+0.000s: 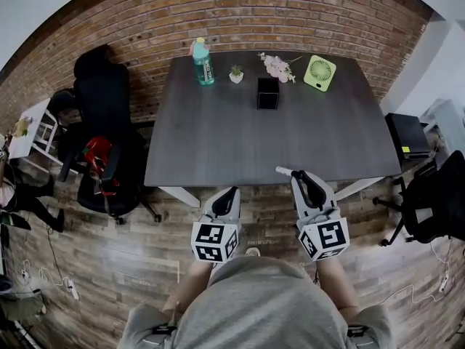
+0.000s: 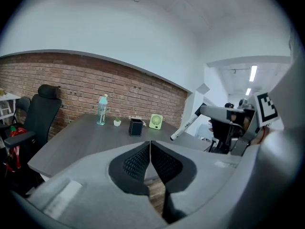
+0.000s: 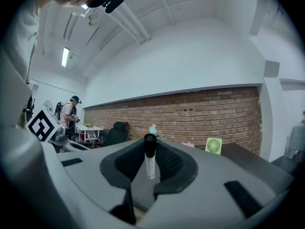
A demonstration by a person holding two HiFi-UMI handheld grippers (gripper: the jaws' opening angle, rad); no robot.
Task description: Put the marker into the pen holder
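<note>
A white marker with a black cap point(image 3: 149, 155) stands clamped between the jaws of my right gripper point(image 3: 150, 162); in the head view the marker point(image 1: 284, 171) pokes out left of the right gripper point(image 1: 305, 181) over the table's near edge. The black square pen holder point(image 1: 267, 93) stands at the far middle of the dark table point(image 1: 218, 144). My left gripper point(image 1: 226, 200) hovers in front of the near edge, its jaws pressed together on nothing point(image 2: 150, 162). In the left gripper view the pen holder point(image 2: 136, 127) is far ahead and the marker point(image 2: 185, 126) shows at right.
Along the table's far edge stand a teal bottle point(image 1: 203, 62), a small potted plant point(image 1: 236, 74), pink flowers point(image 1: 277, 67) and a green fan point(image 1: 320, 73). Black office chairs point(image 1: 102, 129) sit left of the table, another chair point(image 1: 436, 202) at right.
</note>
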